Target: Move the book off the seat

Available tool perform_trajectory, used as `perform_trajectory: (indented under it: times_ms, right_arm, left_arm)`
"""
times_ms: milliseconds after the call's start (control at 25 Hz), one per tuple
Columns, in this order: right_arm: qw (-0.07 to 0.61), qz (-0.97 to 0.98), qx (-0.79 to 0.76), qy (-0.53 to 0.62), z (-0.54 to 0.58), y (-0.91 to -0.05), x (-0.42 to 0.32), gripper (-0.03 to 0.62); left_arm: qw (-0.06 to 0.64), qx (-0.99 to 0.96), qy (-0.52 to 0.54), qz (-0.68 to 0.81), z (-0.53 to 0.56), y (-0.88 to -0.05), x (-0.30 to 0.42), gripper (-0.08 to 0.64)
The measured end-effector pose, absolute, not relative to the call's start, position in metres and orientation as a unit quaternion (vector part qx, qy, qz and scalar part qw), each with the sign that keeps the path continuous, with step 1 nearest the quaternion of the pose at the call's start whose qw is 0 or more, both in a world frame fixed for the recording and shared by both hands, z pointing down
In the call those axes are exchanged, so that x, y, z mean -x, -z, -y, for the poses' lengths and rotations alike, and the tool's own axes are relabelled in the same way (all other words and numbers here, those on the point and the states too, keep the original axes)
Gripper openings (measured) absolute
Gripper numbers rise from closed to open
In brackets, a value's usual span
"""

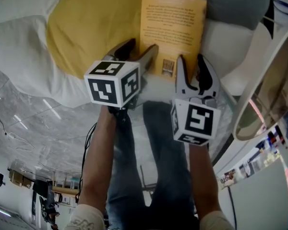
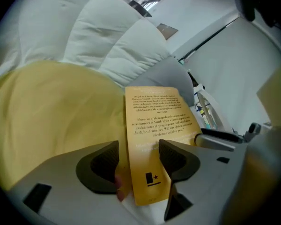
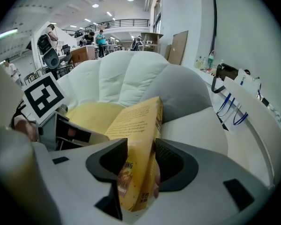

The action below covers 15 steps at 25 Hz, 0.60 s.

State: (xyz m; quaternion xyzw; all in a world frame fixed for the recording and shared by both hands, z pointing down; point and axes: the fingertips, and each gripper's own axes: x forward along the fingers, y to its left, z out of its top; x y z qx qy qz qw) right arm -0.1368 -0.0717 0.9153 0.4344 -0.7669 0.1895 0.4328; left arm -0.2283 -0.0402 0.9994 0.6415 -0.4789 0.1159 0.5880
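Book (image 1: 173, 30) is not yet off the seat (image 1: 19, 51): it lies at the upper centre of the head view, beside the yellow cushion (image 1: 93, 28). My left gripper (image 1: 139, 52) has its fingers wide around the near end without pressing. My right gripper (image 1: 190, 63) is equally wide around the book's edge. I judge that the grasp and lift remain.

Yellow-orange book (image 1: 173, 28) with dark print and a black star mark. At nine o'clock of it, mustard-yellow cushion (image 1: 86, 28) on white seat (image 1: 19, 47). Grey pillow (image 1: 230, 4) at one o'clock.
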Motion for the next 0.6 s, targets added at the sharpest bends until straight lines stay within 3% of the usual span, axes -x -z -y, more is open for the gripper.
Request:
perform_trajectory:
  times_ms: [600]
  right_arm:
    - [0.450, 0.746, -0.455, -0.185, 0.073, -0.929, 0.130, 0.175]
  left_arm:
    - [0.609, -0.662, -0.092, 0.427, 0.041, -1.000, 0.218, 0.213]
